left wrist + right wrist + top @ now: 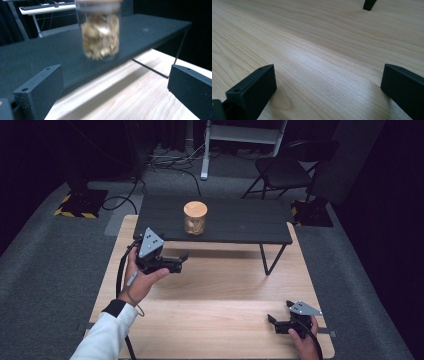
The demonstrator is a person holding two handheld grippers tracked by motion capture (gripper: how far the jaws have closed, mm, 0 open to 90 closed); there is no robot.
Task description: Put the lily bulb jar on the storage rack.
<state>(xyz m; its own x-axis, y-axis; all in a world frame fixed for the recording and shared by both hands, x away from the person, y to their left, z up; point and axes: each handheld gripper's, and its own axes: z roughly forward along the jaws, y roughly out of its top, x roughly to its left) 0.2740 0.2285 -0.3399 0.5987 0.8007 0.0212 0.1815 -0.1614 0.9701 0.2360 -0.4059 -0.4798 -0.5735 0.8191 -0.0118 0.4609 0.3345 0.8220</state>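
Observation:
A clear glass jar with a round wooden lid stands upright on a low black shelf at the back of the wooden table. It holds pale brown chunks. My left gripper is open, held above the table in front of the shelf, short of the jar and apart from it. In the left gripper view the jar stands blurred ahead between the wide-apart jaws of the left gripper. My right gripper rests low near the table's front right corner, open with nothing in it; only bare wood lies in front of the right gripper.
The black shelf stands on thin wire legs; one black foot shows far ahead in the right gripper view. Beyond the table lie grey carpet, cables, a folding chair and a white desk frame.

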